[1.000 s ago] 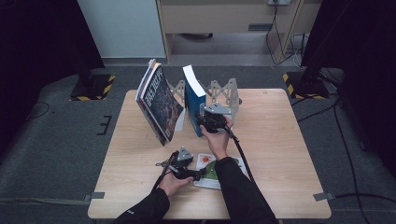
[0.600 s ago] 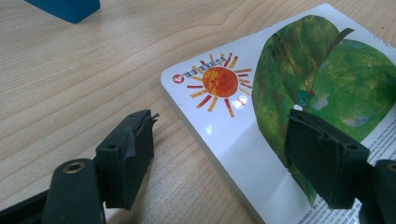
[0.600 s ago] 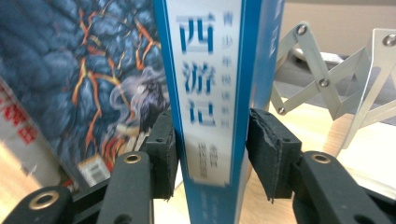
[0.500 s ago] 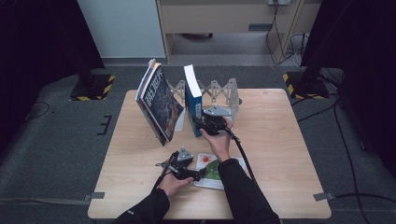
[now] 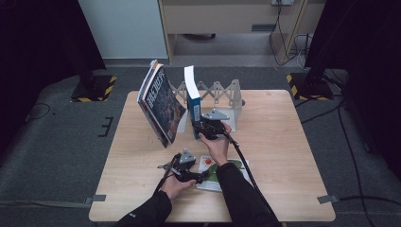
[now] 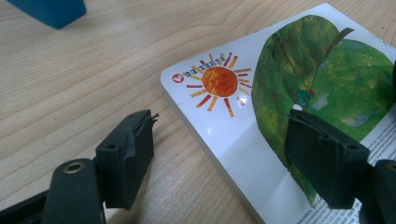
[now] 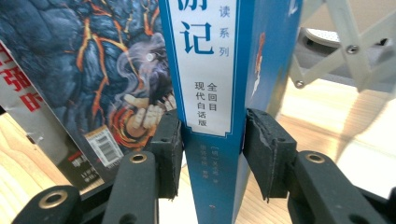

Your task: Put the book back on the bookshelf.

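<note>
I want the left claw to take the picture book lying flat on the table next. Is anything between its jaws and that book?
Nothing visible. The left claw stands open right at the picture book: one jaw over bare table beside the book's edge, the other above its green cover.
</note>
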The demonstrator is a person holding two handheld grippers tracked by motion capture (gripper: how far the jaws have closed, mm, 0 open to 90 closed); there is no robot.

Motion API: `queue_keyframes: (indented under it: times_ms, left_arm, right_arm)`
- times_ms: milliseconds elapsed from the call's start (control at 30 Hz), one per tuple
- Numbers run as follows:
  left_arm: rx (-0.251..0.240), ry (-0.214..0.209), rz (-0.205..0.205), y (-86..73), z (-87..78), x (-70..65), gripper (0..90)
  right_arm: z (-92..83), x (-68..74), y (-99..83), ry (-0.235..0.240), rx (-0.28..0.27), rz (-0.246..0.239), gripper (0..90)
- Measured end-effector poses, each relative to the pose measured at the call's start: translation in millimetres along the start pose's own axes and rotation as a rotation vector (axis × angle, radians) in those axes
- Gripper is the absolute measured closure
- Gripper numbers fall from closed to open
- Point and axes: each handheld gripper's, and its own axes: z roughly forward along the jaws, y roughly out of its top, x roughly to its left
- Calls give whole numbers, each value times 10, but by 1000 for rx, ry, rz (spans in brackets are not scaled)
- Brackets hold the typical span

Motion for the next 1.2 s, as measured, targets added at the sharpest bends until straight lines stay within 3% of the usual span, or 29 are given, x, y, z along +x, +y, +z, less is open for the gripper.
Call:
queue_keyframes:
  times_ms: [367, 633, 767, 1000, 1200]
  left_arm:
    - [0, -1, -1, 0, 0, 0, 229]
    - [0, -2, -2, -1, 1, -1, 229]
    - [0, 0, -1, 0, 0, 0, 229]
    - [0, -1, -1, 0, 0, 1, 229]
    - [0, 0, 0, 0, 0, 0, 229]
  right_arm:
    - [-36, -92, -36, 53, 14, -34, 533]
    - [-8, -101, -152, 68, 36, -46, 584]
    - [-5, -78, -144, 56, 41, -28, 589]
    - [17, -55, -137, 70, 31, 55, 588]
    - [13, -60, -137, 69, 35, 23, 583]
